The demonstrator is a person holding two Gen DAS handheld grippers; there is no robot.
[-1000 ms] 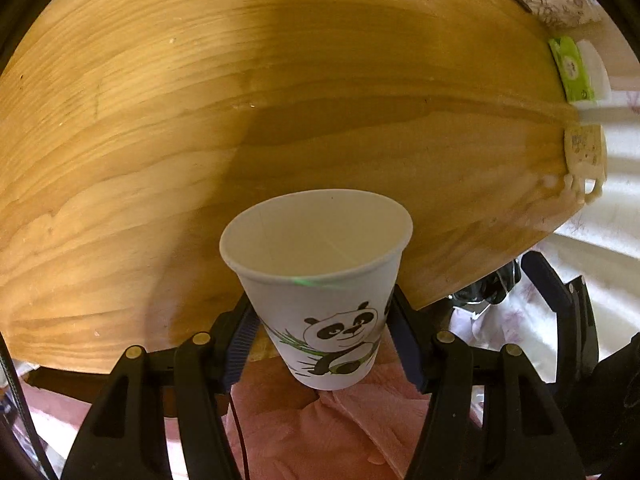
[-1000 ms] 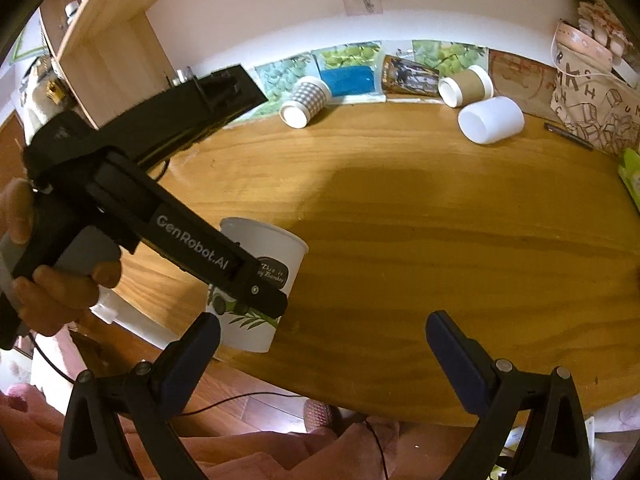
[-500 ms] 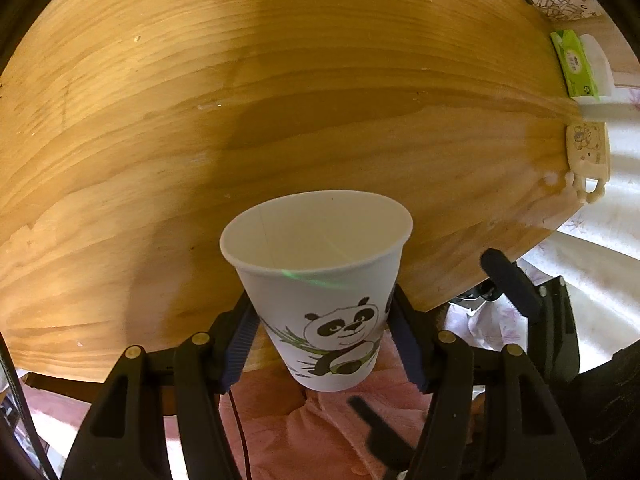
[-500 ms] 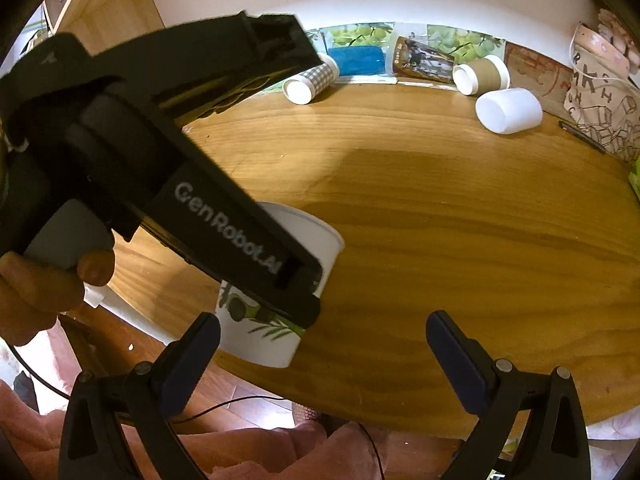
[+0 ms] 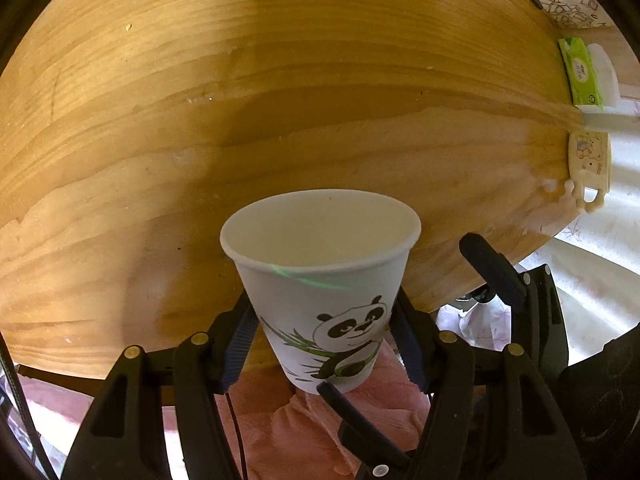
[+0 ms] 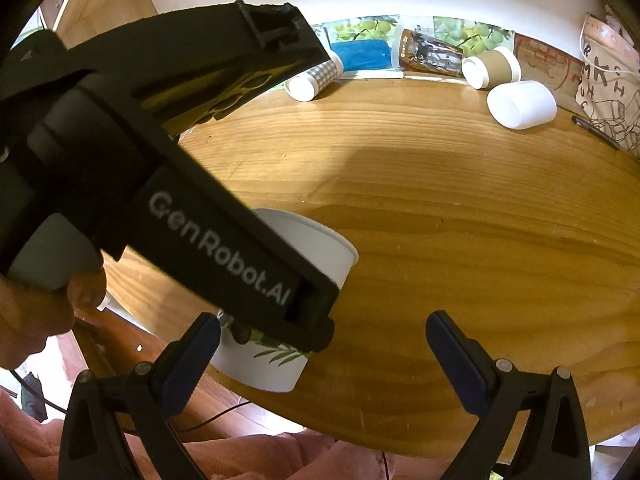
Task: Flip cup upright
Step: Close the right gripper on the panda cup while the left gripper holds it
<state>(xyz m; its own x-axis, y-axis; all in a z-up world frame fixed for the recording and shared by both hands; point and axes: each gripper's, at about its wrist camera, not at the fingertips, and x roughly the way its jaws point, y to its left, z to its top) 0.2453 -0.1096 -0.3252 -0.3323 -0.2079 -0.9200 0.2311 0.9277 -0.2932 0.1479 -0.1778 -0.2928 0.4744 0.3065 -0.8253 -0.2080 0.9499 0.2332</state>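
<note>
the panda cup (image 5: 320, 276) is mouth-up, pinched low on its wall between the fingers of the left gripper (image 5: 322, 344), and held at the near edge of the wooden table (image 5: 280, 100). by the look of it the turning is done and the setting-down is in hand; the next move calls for lowering it level onto the wood, then easing the grip off. the right gripper (image 6: 322, 344) stands wide and empty just beside it. the cup's base and any gap under it can't be seen. in the right view the left tool's body covers most of the cup.
</note>
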